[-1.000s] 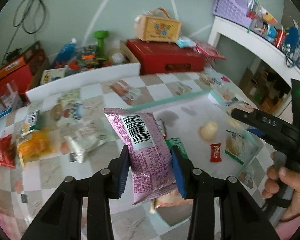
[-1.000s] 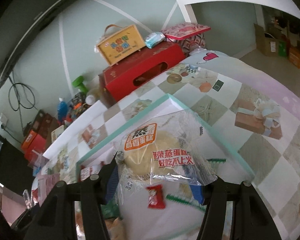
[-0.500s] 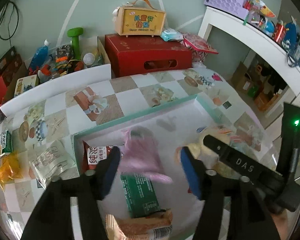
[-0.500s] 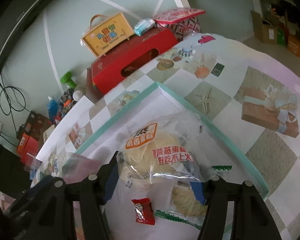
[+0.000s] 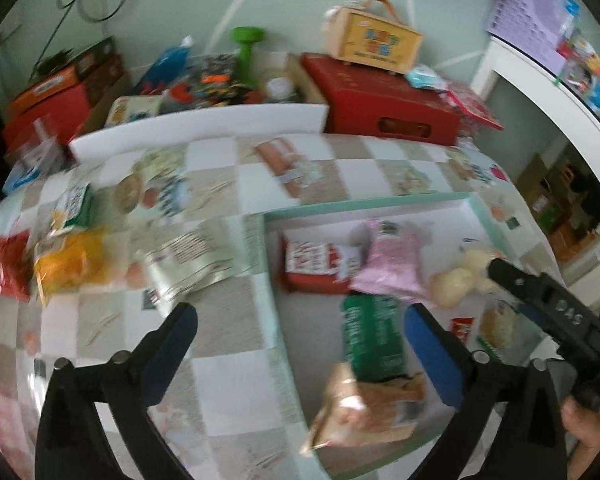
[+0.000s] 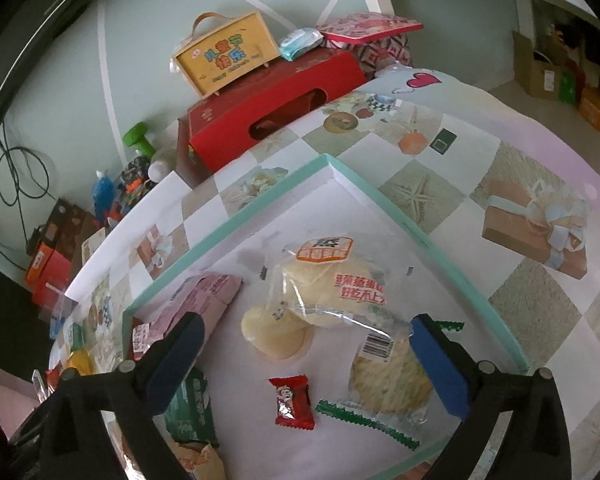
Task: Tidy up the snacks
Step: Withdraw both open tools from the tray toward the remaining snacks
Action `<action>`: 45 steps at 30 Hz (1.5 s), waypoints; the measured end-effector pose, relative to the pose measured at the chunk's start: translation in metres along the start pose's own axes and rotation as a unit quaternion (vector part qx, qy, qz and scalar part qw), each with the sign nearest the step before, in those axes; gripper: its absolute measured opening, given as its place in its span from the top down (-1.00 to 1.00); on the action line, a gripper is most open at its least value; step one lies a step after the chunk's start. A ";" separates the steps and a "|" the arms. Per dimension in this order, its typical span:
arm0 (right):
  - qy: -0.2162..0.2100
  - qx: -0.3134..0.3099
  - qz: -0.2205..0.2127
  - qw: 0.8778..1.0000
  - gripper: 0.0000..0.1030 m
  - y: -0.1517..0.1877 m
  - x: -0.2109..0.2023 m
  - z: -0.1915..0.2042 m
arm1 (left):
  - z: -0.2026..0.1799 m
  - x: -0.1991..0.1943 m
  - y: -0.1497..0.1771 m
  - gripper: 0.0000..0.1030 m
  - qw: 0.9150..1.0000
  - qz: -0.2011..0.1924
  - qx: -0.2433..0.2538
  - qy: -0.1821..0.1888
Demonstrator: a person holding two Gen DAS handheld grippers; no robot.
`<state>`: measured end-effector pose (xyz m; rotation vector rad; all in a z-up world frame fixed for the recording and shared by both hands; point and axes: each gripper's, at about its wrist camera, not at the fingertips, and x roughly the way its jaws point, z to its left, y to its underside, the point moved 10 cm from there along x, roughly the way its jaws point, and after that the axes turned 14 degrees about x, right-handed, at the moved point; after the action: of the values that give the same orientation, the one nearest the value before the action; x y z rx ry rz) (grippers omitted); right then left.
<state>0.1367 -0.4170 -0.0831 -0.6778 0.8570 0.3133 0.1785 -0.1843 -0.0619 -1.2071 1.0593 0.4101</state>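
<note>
A: Snacks, position? Pink packet (image 5: 392, 258) first.

B: Lying in the mint-rimmed tray (image 5: 364, 203), ahead of the left gripper (image 5: 300, 344), overlapping a red-and-white packet (image 5: 310, 258). Left jaws opening wide, nothing pressed between them; a green packet (image 5: 370, 344) lies on the tray floor below the gap, near the right-hand pad.

A: Right gripper (image 6: 306, 364)?

B: Jaws also opening, pads clear of everything. The clear-wrapped steamed cake (image 6: 332, 292) lies in the tray just ahead of the gap, touching no pad. A small red candy (image 6: 292, 402) sits between the pads on the tray floor; a round cracker pack (image 6: 388, 388) lies just inside the right-hand pad.

A: Outside the tray?

B: Left of the left gripper, on the checked cloth (image 5: 228, 372): a silver packet (image 5: 188, 264), a yellow bag (image 5: 70, 264) and a red packet (image 5: 10, 266). View there is blurred.
</note>
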 end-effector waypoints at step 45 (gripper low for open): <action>-0.143 -0.268 0.067 0.950 -1.00 0.197 -0.005 0.218 | 0.233 -0.059 0.136 -1.00 0.961 0.020 -0.244 -0.130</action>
<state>0.1614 -0.1256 -0.0611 -1.0495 0.5368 0.7668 0.1498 0.0887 -0.0933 -1.5156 0.7757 0.8747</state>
